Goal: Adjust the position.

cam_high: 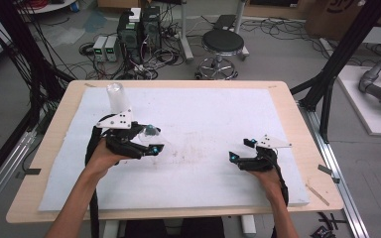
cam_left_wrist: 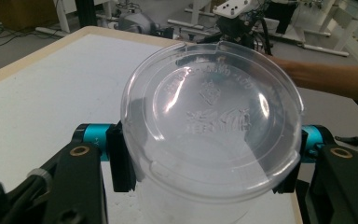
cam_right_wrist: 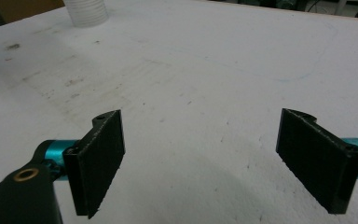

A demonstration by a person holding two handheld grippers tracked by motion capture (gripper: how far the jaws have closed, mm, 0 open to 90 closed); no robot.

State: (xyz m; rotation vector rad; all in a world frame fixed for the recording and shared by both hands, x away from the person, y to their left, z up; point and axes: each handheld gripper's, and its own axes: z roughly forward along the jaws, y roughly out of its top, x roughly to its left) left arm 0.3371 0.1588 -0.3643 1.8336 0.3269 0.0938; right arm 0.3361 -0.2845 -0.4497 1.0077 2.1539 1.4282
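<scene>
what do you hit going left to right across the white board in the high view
stack of clear cups → left gripper with the clear lid between its jaws → bare white board → right gripper, jaws open

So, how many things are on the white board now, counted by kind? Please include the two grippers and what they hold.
Clear plastic lid, held in the left gripper: 1
Clear plastic cup, upside down at the board's far left: 1
Grippers, counting also the open, empty right gripper: 2
Total: 4

The left tongs clamp a clear plastic lid above the white table.
</scene>
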